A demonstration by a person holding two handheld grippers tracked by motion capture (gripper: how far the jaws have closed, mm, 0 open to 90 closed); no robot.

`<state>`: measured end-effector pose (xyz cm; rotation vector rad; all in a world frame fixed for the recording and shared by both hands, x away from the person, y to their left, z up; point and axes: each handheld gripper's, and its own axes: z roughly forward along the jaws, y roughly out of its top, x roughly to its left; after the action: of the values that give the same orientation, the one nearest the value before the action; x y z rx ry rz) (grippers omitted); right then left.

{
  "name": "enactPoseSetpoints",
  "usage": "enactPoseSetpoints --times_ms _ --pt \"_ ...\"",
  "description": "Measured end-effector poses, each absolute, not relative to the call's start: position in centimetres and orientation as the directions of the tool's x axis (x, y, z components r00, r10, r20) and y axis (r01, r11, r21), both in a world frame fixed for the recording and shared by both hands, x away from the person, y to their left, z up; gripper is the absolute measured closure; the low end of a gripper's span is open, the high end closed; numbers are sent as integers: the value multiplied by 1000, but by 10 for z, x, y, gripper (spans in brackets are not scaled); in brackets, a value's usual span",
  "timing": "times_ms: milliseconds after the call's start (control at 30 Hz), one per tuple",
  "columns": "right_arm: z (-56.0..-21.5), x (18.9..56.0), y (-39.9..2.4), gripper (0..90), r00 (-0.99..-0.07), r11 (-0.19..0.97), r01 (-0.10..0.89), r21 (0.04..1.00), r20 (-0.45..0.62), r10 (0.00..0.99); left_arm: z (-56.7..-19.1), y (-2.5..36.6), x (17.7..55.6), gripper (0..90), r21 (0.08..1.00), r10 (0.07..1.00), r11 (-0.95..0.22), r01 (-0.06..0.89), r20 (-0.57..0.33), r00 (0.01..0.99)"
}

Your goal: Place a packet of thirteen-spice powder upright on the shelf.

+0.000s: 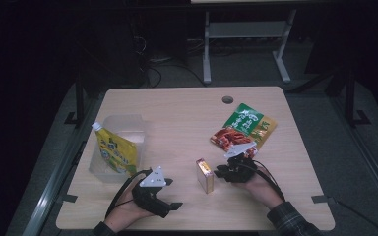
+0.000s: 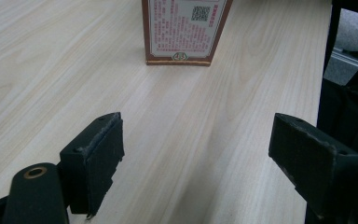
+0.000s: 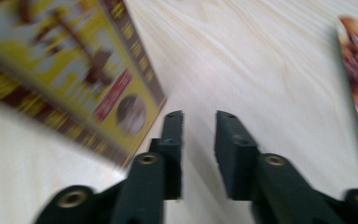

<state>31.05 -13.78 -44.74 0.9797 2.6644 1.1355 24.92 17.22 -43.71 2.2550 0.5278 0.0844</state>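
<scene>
High view is dim and grainy, the room around the bench [image 1: 187,113] sinking into near black, while the pale wood catches a soft light from above. Shadows there are faint, pooling close under things. Left gripper view is bright and crisp, wood grain sharp, a broad soft shadow spreading between the black pads. Right gripper view is smeared with motion blur: the yellow box [image 3: 70,60] streaks diagonally, its print unreadable, and the bench surface washes out pale.
</scene>
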Motion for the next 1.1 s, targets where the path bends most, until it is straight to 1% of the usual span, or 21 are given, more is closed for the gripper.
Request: enactPoseSetpoints --times_ms 33,133,167,267,367,500,633,767,900,1100 --pt "-445 305 -141 635 -781 511 539 670 170 601 -438 173 250 173 727 391 -597 338 -104 914" --pt "-438 289 -151 547 -767 494 545 677 164 620 -438 175 249 175 727 385 -601 334 -103 917" --pt "-436 283 -153 514 -755 477 561 676 181 630 -438 176 248 175 729 386 -595 337 -108 916" --pt "-430 265 -155 460 -752 458 564 687 197 629 -437 179 246 179 727 383 -599 334 -106 918" --pt "-427 254 -147 419 -763 460 554 694 201 615 -439 177 247 181 732 382 -591 339 -116 917" --pt "-425 253 -133 395 -772 459 539 706 197 605 -442 173 248 181 724 376 -598 343 -125 918" --pt "-424 257 -121 347 -778 458 531 713 196 597 -444 173 248 181 720 378 -599 349 -131 917" --pt "-423 262 -111 326 -774 447 523 726 185 606 -446 173 248 183 717 372 -607 344 -127 920" --pt "-420 266 -102 320 -783 449 500 741 165 600 -446 173 248 189 717 368 -608 341 -126 921" --pt "-415 272 -94 321 -778 434 491 755 157 609 -447 171 247 191 722 371 -599 346 -133 919"
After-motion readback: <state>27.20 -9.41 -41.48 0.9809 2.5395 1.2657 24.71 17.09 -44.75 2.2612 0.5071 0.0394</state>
